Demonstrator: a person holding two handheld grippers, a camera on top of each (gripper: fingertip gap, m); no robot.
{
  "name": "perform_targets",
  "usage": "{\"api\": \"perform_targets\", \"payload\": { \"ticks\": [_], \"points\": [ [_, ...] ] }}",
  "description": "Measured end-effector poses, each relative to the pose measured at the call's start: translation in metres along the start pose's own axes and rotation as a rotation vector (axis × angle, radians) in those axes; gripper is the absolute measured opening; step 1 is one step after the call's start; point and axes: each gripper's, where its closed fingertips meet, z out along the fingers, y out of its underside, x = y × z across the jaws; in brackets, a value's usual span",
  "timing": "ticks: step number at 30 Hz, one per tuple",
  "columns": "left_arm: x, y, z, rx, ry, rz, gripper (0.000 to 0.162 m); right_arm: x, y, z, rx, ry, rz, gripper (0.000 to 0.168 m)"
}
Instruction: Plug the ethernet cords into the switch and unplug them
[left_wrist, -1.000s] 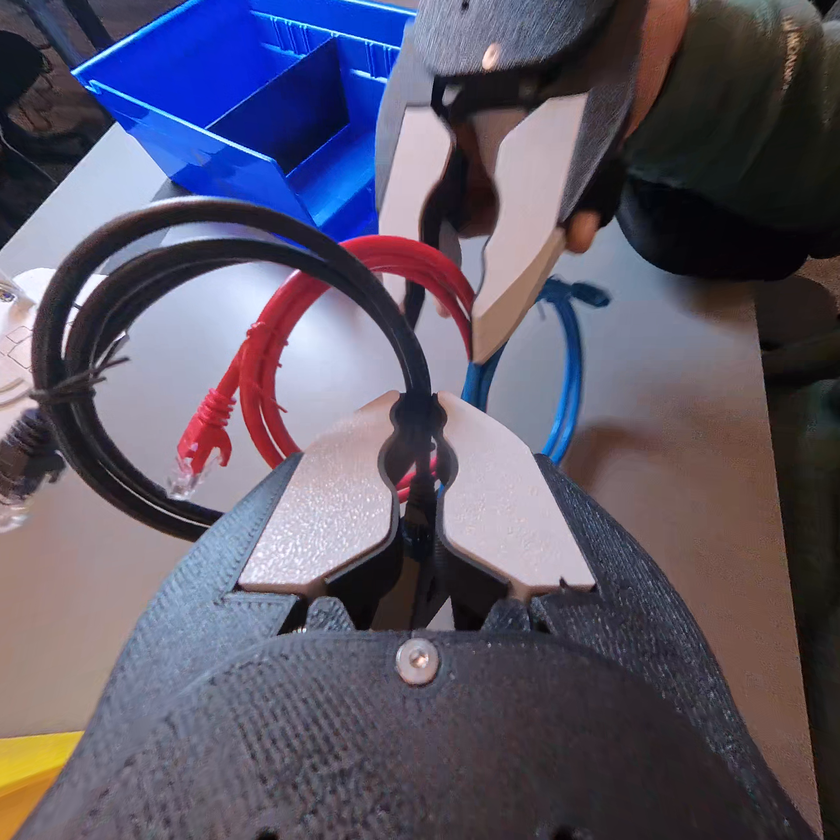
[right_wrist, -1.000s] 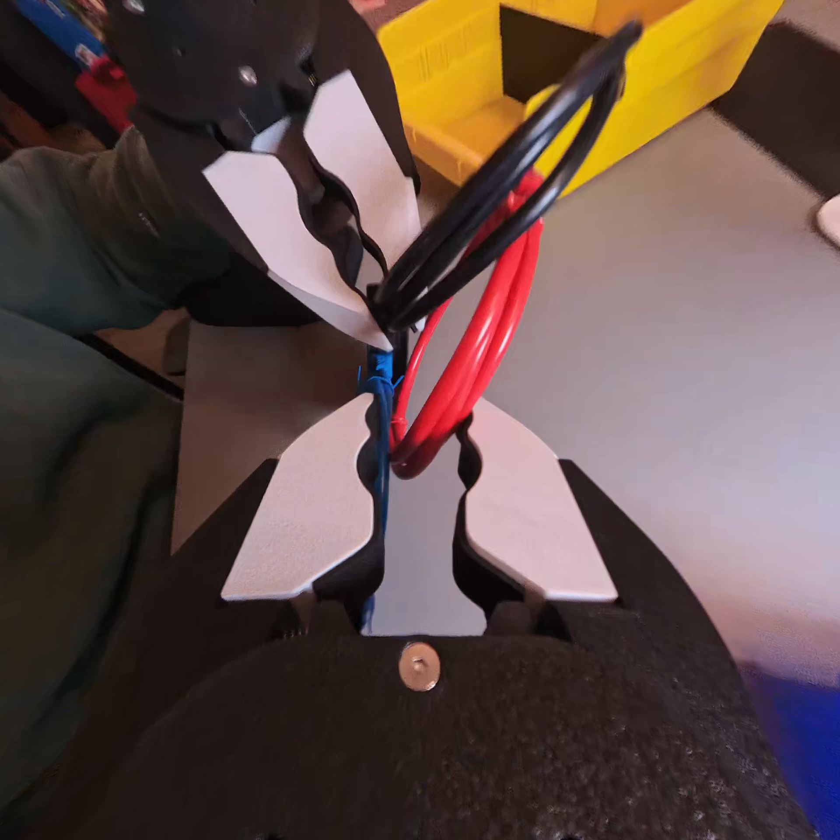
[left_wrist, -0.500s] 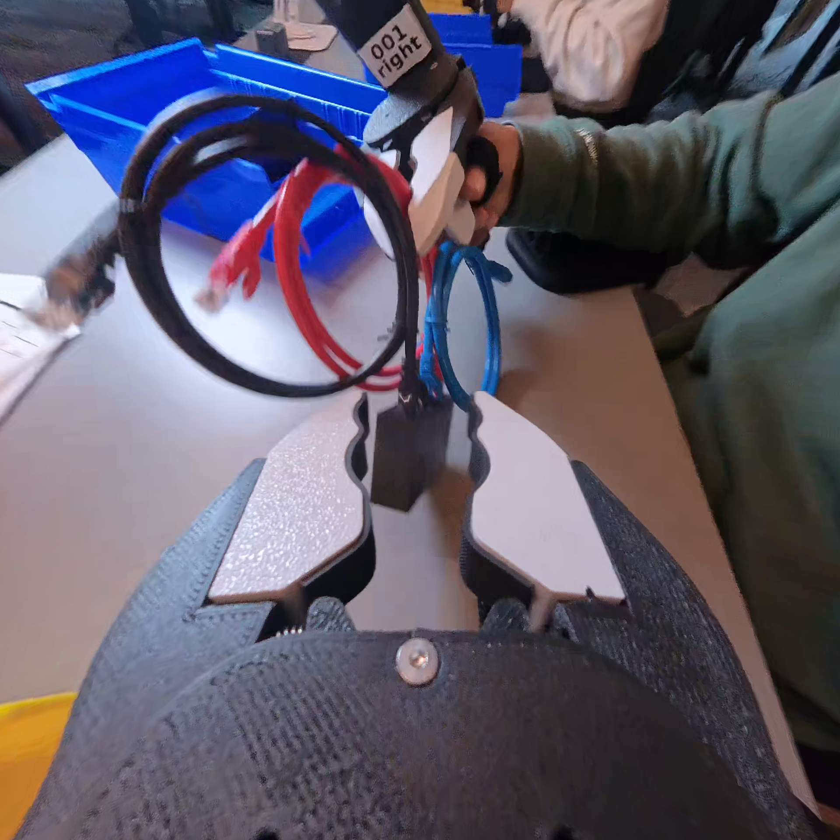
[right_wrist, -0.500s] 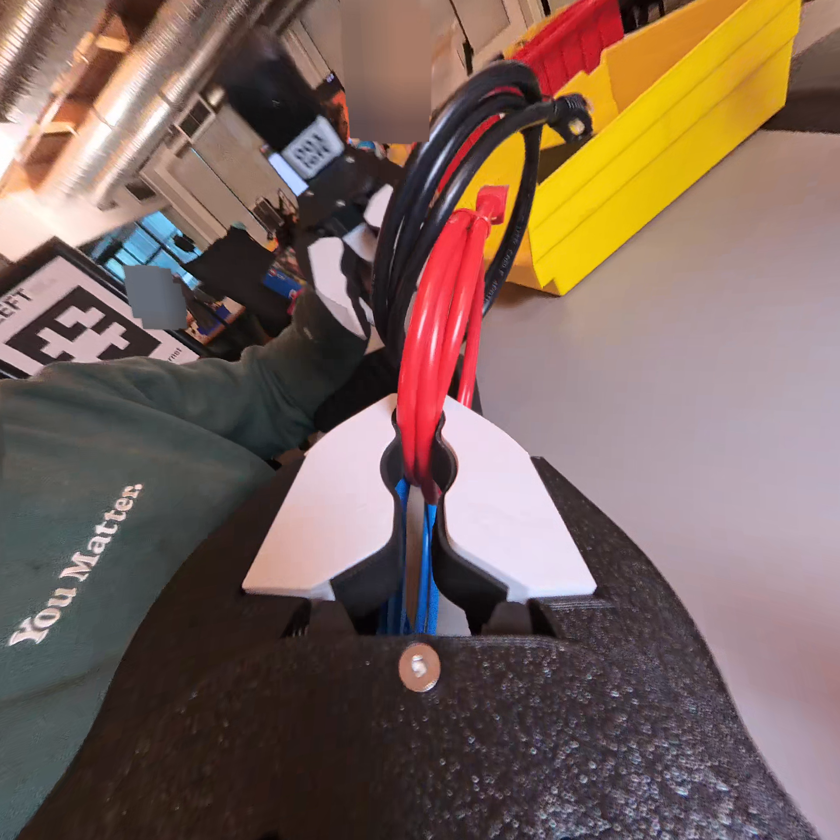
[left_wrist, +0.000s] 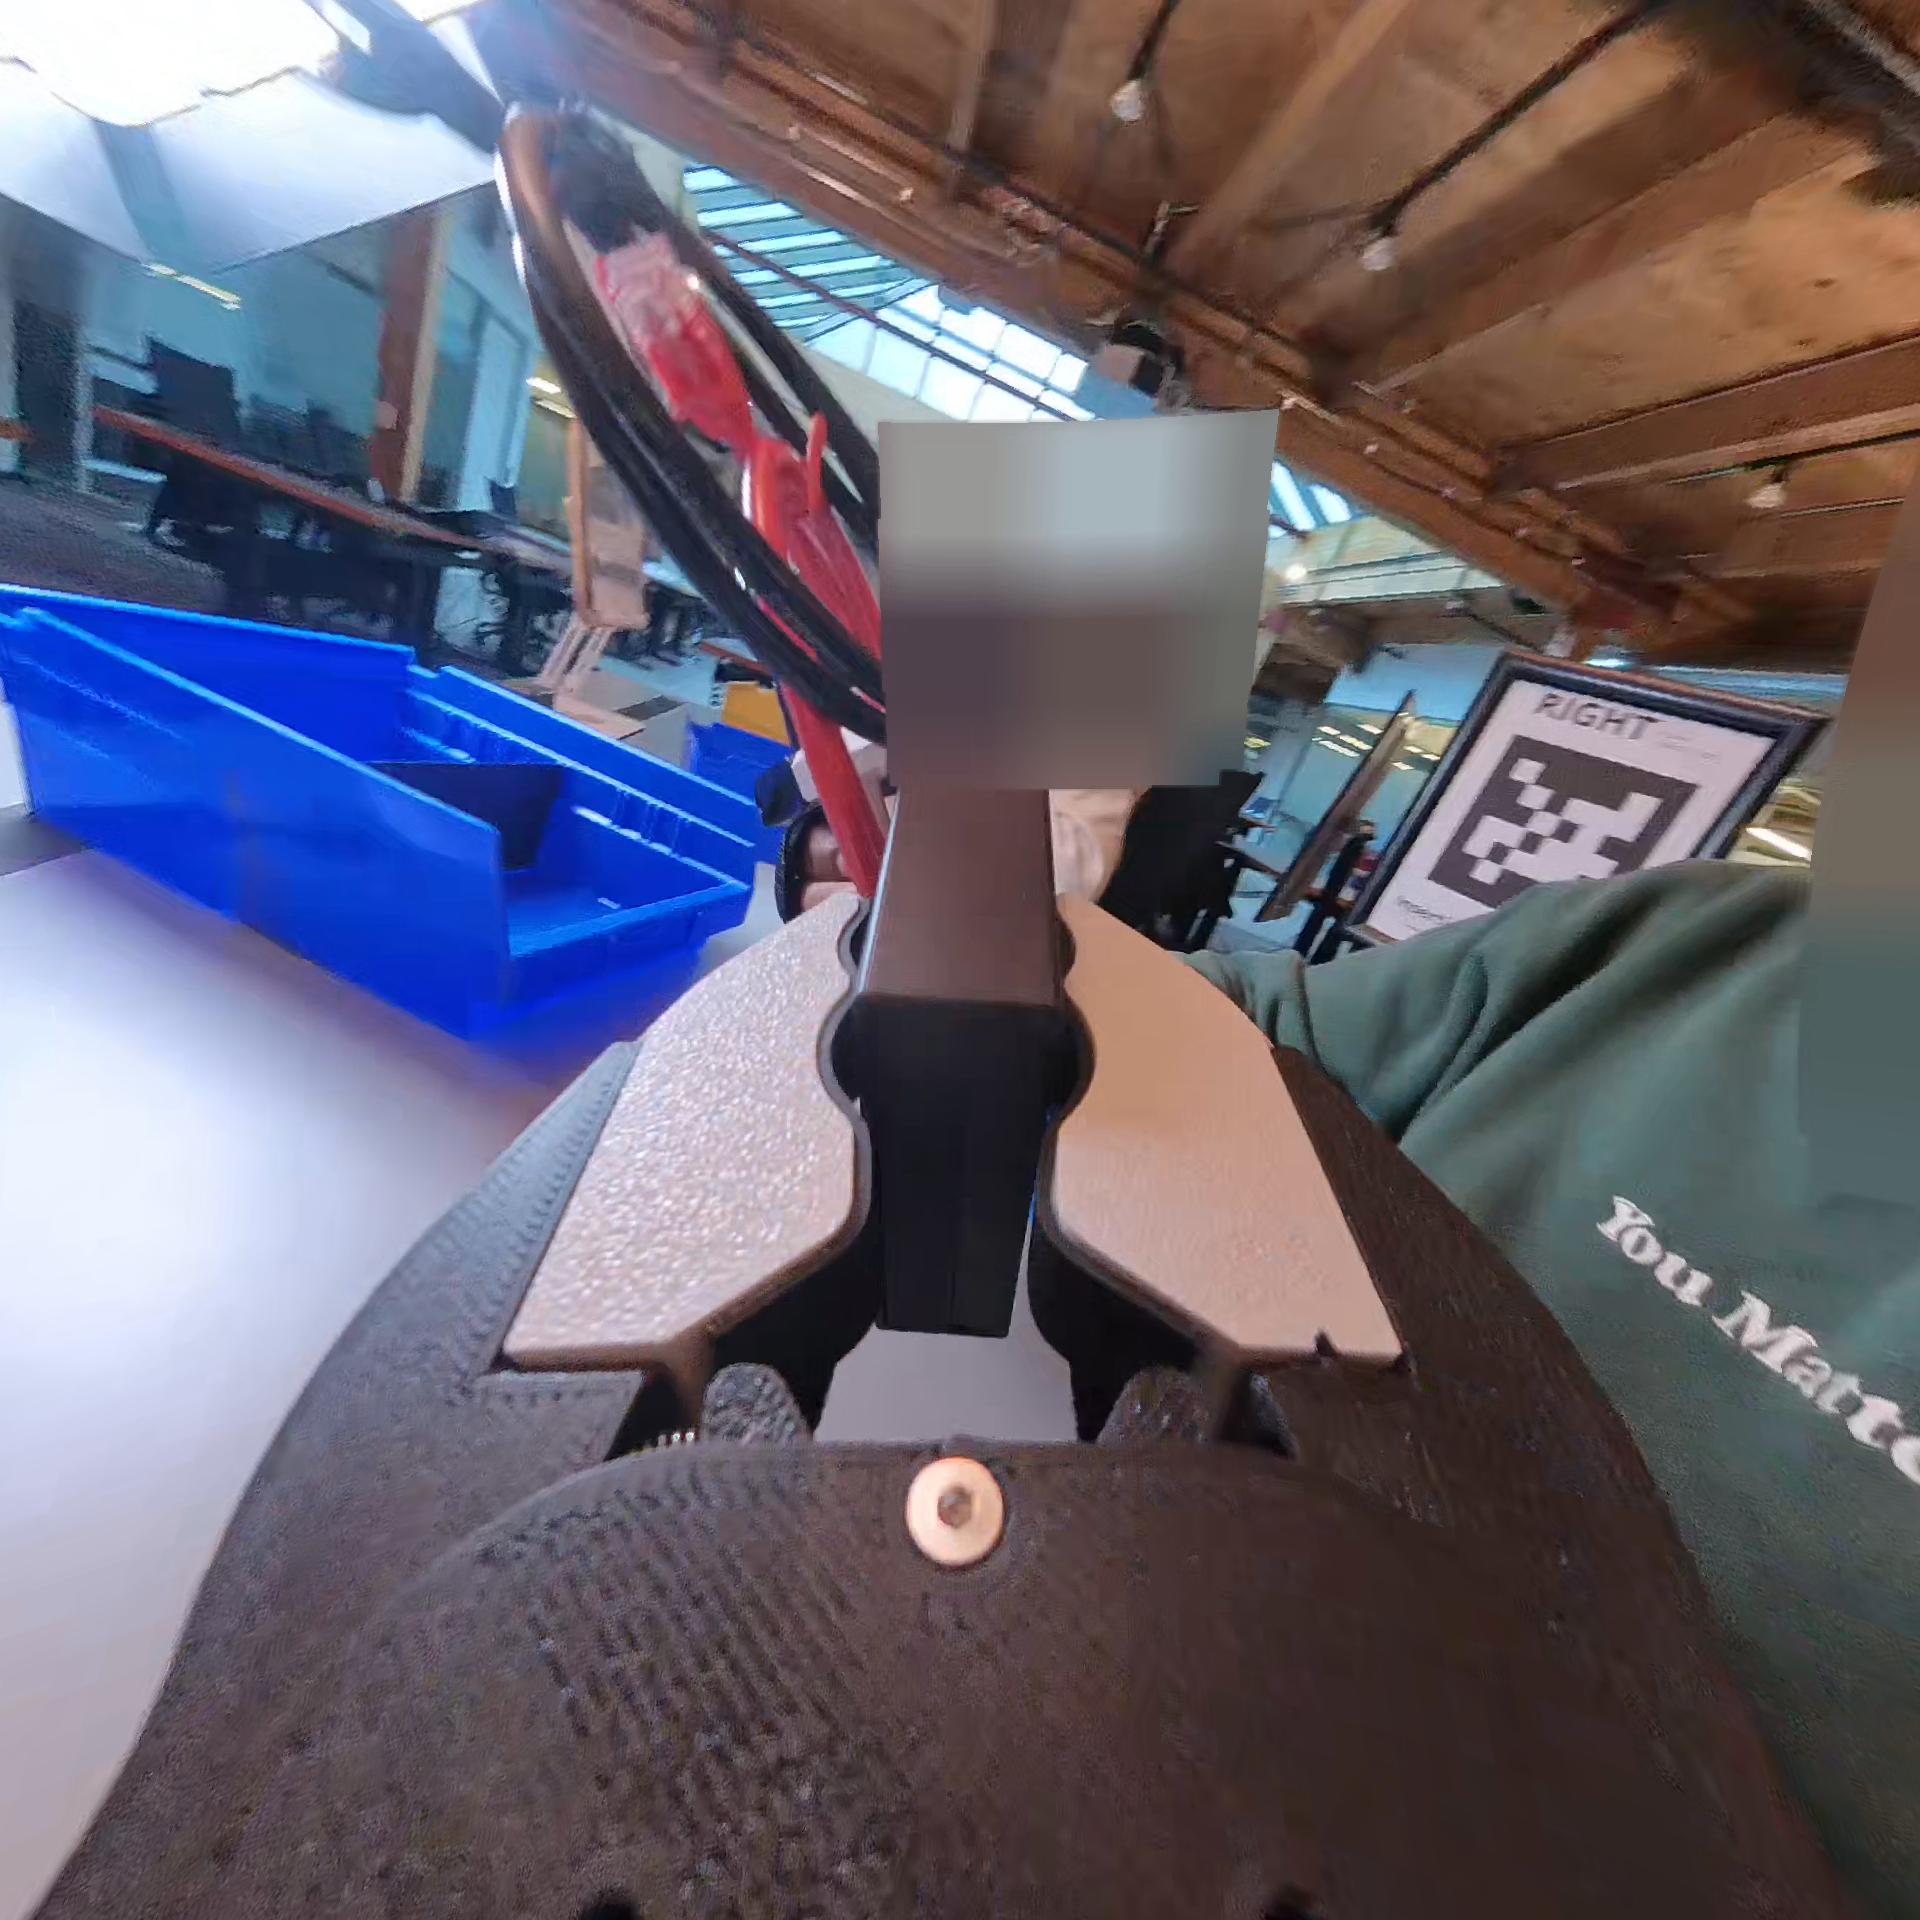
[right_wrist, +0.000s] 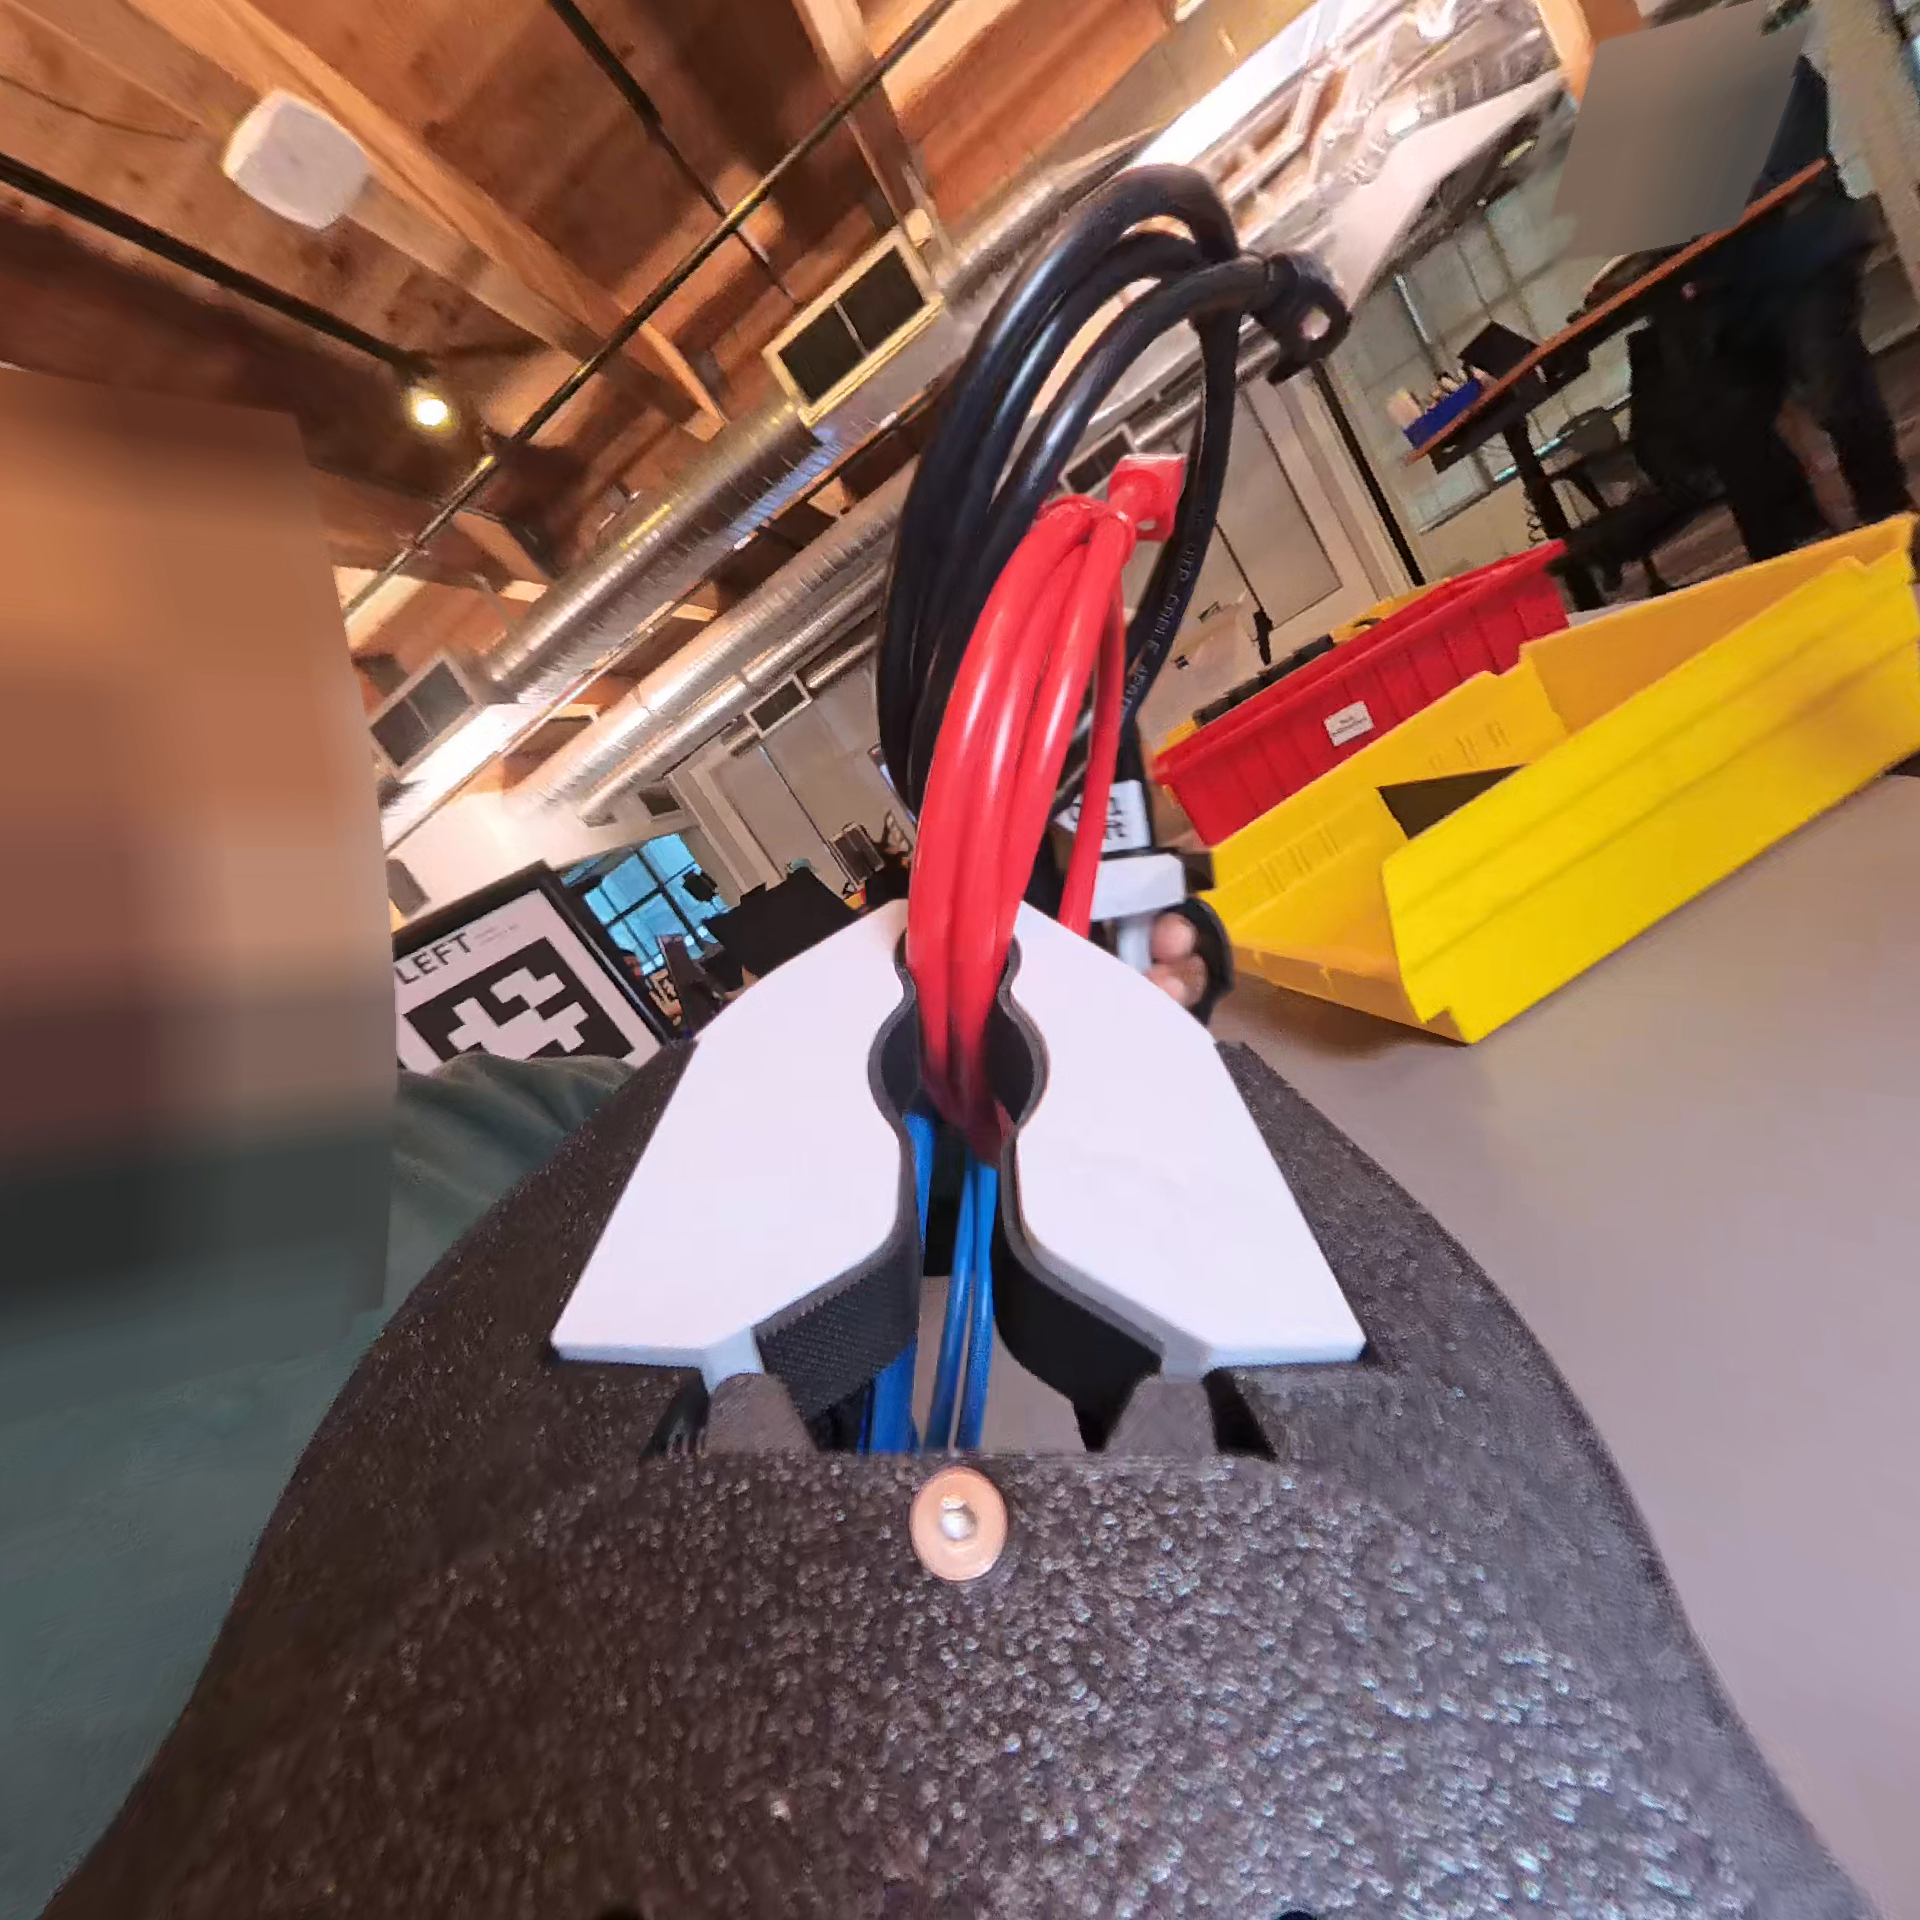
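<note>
My left gripper (left_wrist: 956, 920) is shut on the switch (left_wrist: 961, 1049), a small black box held up off the grey table (left_wrist: 208, 1143). The red cord (left_wrist: 717, 374) and the black cord (left_wrist: 623, 436) rise in coils from its far end. My right gripper (right_wrist: 961, 935) is shut on the red cord (right_wrist: 997, 727), which stands up as a loop. Blue cord (right_wrist: 961, 1309) strands run between its fingers (right_wrist: 790, 1143) below the red one. The black cord (right_wrist: 1049, 436) arches behind. Part of the left gripper and a hand (right_wrist: 1169, 940) show beyond the cords.
A blue bin (left_wrist: 343, 790) stands on the table at the left in the left wrist view. A yellow bin (right_wrist: 1621, 821) and a red bin (right_wrist: 1382, 696) stand at the right in the right wrist view. A person's green sleeve (left_wrist: 1558, 1039) is close by. The left gripper's tips are roughly 8 centimetres from the right gripper's.
Both grippers have risen and tipped upward. The left gripper closed on the switch, which was between open fingers half a second ago. The cord bundle has lifted with the right gripper.
</note>
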Motion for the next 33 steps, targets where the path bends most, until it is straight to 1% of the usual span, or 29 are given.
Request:
{"api": "perform_targets", "payload": {
  "ticks": [2, 3, 5, 7, 9, 11, 13, 15, 18, 20, 22, 25, 27, 31, 33],
  "points": [
    [-0.003, 0.002, -0.002, -0.061, -0.079, -0.001, 0.03, 0.016, 0.004, -0.003, -0.012, 0.063, 0.045, 0.01],
    [-0.004, 0.002, -0.004, -0.068, -0.114, -0.018, 0.03, 0.026, 0.008, -0.005, -0.035, 0.117, 0.047, 0.015],
    [-0.009, 0.001, -0.011, -0.064, -0.163, -0.073, 0.03, 0.046, 0.008, -0.014, -0.067, 0.249, 0.0, 0.031],
    [-0.016, 0.003, -0.018, -0.067, -0.2, -0.141, 0.03, 0.059, 0.003, -0.026, -0.113, 0.375, -0.087, 0.043],
    [-0.024, 0.01, -0.023, -0.085, -0.231, -0.211, 0.03, 0.064, -0.007, -0.039, -0.154, 0.494, -0.202, 0.046],
    [-0.031, 0.02, -0.025, -0.111, -0.24, -0.281, 0.03, 0.058, -0.014, -0.045, -0.219, 0.576, -0.326, 0.048],
    [-0.034, 0.034, -0.021, -0.15, -0.231, -0.348, 0.03, 0.044, -0.01, -0.039, -0.308, 0.575, -0.418, 0.043],
    [-0.036, 0.05, -0.016, -0.217, -0.233, -0.369, 0.03, 0.037, 0.01, -0.026, -0.422, 0.538, -0.456, 0.039],
    [-0.032, 0.062, -0.007, -0.255, -0.213, -0.389, 0.03, 0.038, 0.063, -0.004, -0.604, 0.419, -0.375, 0.038],
    [-0.03, 0.066, -0.004, -0.265, -0.209, -0.392, 0.03, 0.045, 0.094, 0.003, -0.679, 0.362, -0.291, 0.038],
    [-0.028, 0.068, -0.002, -0.269, -0.208, -0.389, 0.03, 0.051, 0.11, 0.008, -0.692, 0.327, -0.214, 0.038],
    [-0.028, 0.068, -0.003, -0.271, -0.214, -0.386, 0.03, 0.056, 0.114, 0.011, -0.656, 0.296, -0.114, 0.03],
    [-0.028, 0.069, -0.002, -0.269, -0.221, -0.384, 0.03, 0.057, 0.114, 0.011, -0.639, 0.284, -0.079, 0.028],
    [-0.031, 0.07, -0.003, -0.273, -0.233, -0.375, 0.03, 0.046, 0.113, 0.018, -0.607, 0.212, -0.062, 0.026],
    [-0.029, 0.071, -0.001, -0.273, -0.225, -0.378, 0.03, 0.051, 0.118, 0.018, -0.648, 0.242, -0.098, 0.021]
  ]
}}
